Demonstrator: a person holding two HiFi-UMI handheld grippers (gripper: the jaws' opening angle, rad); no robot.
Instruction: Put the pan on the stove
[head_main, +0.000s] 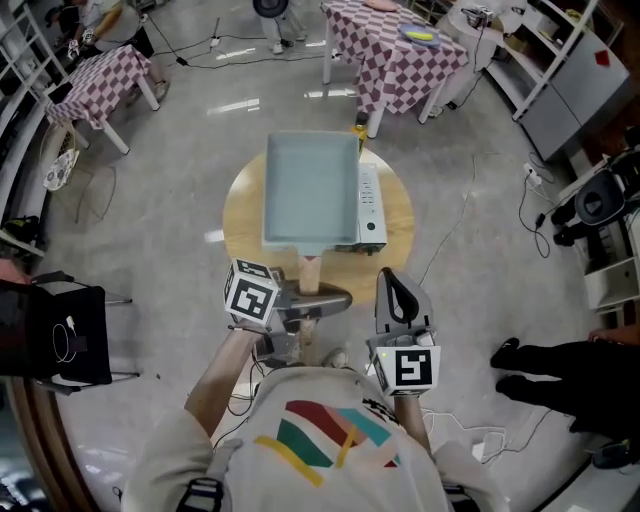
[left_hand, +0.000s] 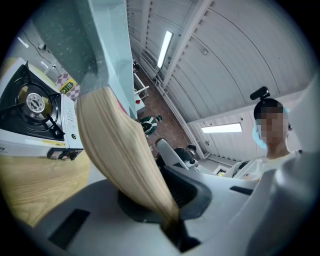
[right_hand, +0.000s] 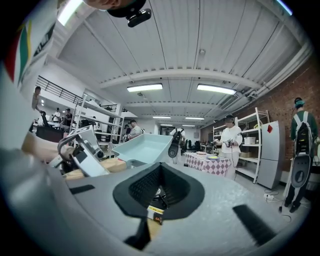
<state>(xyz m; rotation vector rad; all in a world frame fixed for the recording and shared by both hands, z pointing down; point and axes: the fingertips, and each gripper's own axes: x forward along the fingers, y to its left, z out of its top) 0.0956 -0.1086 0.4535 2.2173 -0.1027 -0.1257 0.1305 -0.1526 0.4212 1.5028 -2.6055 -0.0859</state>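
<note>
Progress: the pan (head_main: 310, 190), a light blue-green rectangular one w/ a wooden handle (head_main: 310, 272), is picked up but not set down. It's carried in the air above the round wooden table (head_main: 240, 225). From the head view it covers most of the portable gas stove (head_main: 371, 205), w/ only the stove's right strip and knob side showing. In the left gripper view the burner sits bare, off to the side of the pan body, so nothing rests on it. In the right gripper view the pan looks raised and tipped. Judgement: the lift and carry are about done. Left to do: line the pan up over the burner, level it, lower it, let go.

Pose: left gripper (head_main: 312, 298) is out in front of the person, pointing roughly level toward the stove. Its fingers (left_hand: 90, 205) are clenched hard on the butt end of the handle, which runs straight out from them to the pan. Right gripper (head_main: 400, 290) hangs beside it on the right, just apart from the handle and also about level. Its fingers (right_hand: 225, 200) are closed together on nothing, and it has no part in the carry.
</note>
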